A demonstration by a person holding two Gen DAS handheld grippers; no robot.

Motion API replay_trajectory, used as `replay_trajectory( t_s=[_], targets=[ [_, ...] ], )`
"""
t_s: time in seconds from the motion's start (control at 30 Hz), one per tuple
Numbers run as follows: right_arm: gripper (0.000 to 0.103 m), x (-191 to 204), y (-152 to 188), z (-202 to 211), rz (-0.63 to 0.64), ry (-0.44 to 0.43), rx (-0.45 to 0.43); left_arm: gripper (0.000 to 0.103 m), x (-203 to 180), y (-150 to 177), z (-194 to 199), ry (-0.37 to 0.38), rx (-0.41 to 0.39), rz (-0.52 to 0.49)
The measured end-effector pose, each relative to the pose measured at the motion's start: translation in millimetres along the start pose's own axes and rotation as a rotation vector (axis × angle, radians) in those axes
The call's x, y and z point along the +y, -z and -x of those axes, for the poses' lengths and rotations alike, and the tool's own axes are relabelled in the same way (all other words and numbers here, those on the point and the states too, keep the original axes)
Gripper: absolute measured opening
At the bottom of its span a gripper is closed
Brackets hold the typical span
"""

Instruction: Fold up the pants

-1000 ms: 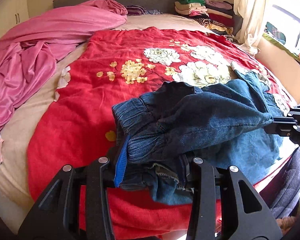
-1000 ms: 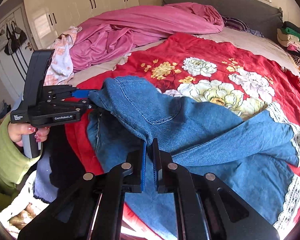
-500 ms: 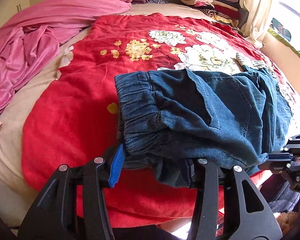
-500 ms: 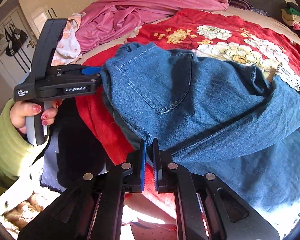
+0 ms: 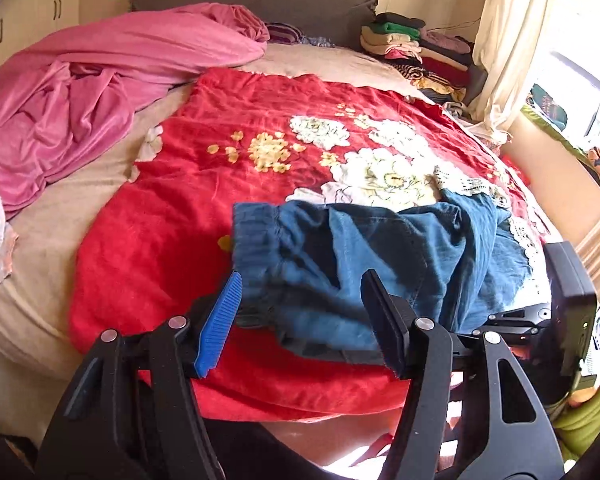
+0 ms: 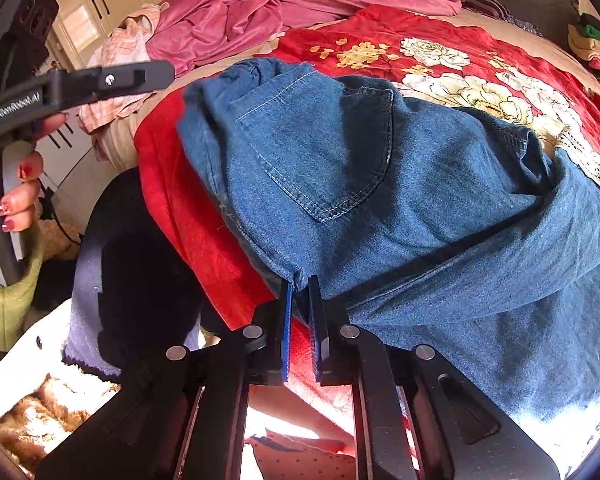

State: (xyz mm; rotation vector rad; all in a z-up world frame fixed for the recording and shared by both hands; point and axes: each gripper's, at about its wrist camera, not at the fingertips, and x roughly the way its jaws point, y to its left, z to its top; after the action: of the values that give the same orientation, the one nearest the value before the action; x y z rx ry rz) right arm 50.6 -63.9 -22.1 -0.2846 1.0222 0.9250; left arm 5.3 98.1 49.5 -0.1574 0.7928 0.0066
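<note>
Blue denim pants (image 5: pixel 380 248) lie folded over on the red flowered blanket (image 5: pixel 204 208) near the bed's front edge, with the elastic waistband to the left and a lace cuff (image 5: pixel 472 184) behind. My left gripper (image 5: pixel 302 276) hangs just over the waistband. Its jaws are opening and stand wide, and the pads do not press the cloth. In the right wrist view the back pocket of the pants (image 6: pixel 420 200) faces up. My right gripper (image 6: pixel 300 280) is shut on the pants' near edge. A hand holds the left gripper (image 6: pixel 168 74) at the upper left, clear of the denim.
Pink bedding (image 5: pixel 100 80) is heaped at the back left of the bed. Folded clothes (image 5: pixel 412 40) are stacked by the headboard, beside a curtain (image 5: pixel 508 40). A dark garment (image 6: pixel 140 248) and a furry item (image 6: pixel 32 412) lie below the bed's edge.
My left gripper's jaws have spread and let go of the waistband, then drawn back and up. The pants have sunk flat onto the blanket. The right gripper came down, still pinching the edge.
</note>
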Motion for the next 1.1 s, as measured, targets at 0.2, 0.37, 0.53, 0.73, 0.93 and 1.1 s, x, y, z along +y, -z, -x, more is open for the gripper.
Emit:
replay_trajectory(
  t_s=[0.2,0.37,0.53,0.73,0.93,1.1],
  targets=[
    [0.016,0.8,1.0,20.5,-0.011,0.035,-0.048,0.054,-11.1,5.5,-46.2,-0.036,0.100,-0.046],
    [0.036,13.6,-2.1,48.2,0.070,0.170,-0.134,0.054,-1.3,19.6,-79.4,-0.092,0.162,-0.056],
    [0.038,13.9,-10.6,37.1,0.106,0.214,-0.122,0.054,-0.4,20.4,-81.0,-0.102,0.161,-0.065],
    [0.038,13.1,-15.6,10.0,0.116,0.227,-0.047,0.054,-0.1,19.4,-80.9,-0.099,0.159,-0.065],
    [0.041,0.2,-11.3,-8.2,0.046,0.172,0.005,0.057,0.0,19.1,-81.3,-0.100,0.157,-0.057],
    [0.041,-11.8,-9.2,10.9,-0.035,0.099,-0.044,0.060,0.1,16.7,-77.0,-0.090,0.138,-0.041]
  ],
)
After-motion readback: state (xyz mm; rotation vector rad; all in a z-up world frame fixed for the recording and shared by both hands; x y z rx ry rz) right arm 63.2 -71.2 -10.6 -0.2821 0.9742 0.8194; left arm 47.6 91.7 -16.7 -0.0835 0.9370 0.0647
